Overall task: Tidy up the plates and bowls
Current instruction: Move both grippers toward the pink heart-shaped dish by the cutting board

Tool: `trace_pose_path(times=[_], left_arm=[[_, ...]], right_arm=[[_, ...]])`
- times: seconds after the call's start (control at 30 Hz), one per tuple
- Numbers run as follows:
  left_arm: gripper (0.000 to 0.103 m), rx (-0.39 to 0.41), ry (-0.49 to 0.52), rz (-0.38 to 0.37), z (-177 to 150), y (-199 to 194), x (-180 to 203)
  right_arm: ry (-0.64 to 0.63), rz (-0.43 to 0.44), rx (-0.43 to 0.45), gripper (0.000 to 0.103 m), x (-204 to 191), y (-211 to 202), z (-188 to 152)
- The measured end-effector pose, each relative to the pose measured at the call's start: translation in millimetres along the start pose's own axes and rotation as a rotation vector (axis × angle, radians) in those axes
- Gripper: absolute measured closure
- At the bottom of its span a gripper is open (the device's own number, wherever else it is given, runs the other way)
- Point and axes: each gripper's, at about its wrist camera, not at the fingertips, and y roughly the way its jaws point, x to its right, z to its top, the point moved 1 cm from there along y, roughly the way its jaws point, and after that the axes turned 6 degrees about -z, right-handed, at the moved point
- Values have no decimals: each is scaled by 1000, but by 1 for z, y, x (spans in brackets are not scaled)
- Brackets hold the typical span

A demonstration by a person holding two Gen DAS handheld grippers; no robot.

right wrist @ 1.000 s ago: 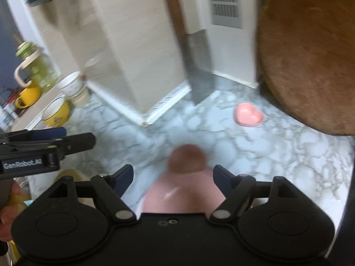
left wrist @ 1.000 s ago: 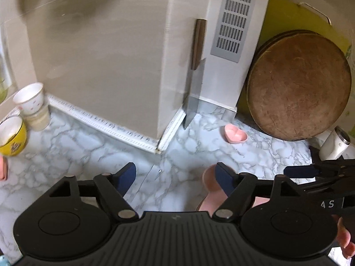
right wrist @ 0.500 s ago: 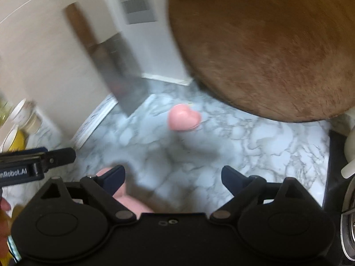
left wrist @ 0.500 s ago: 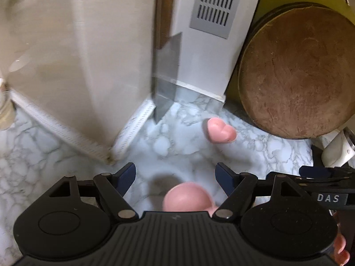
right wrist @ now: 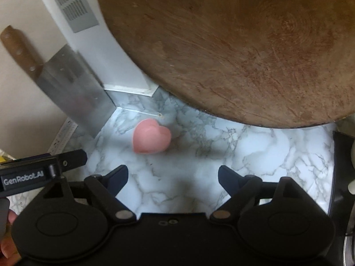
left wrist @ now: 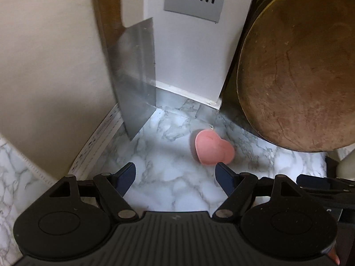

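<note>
both grippers over the marble counter (left wrist: 168, 177), nothing held

cleaver (left wrist: 135, 75) leaning at the wall on the left; the left gripper (left wrist: 175, 175) is spread; pink heart-shaped dish (left wrist: 214, 149), slightly blurred, sits past its right fingertip; right gripper (right wrist: 173, 175) empty, jaws closing; round wooden board (right wrist: 233, 44) leans rightmost.

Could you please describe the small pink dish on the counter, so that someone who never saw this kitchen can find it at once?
Find the big round wooden board leaning in the corner of the marble counter. On the counter before its lower edge, between it and the cleaver propped against the wall, sits the small pink dish. It is the only heart-shaped thing, and the only pink one.
</note>
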Motion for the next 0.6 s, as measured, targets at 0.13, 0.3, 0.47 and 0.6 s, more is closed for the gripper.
trace_pose_path(times=[0.13,0.3,0.47,0.6], left_arm=[[24,-9,-21,-2,13,21,3],[25,-25,-60,-13,23,48,8],[36,-56,-64,-28,27,72,12],[50,-83,-85,-34,26,88,13]], right_arm=[[5,5,-23,21,3,18,7],[21,15,-52,31,5,38,14],[39,27,-63,39,7,56,22],[49,52,-81,47,7,68,26]])
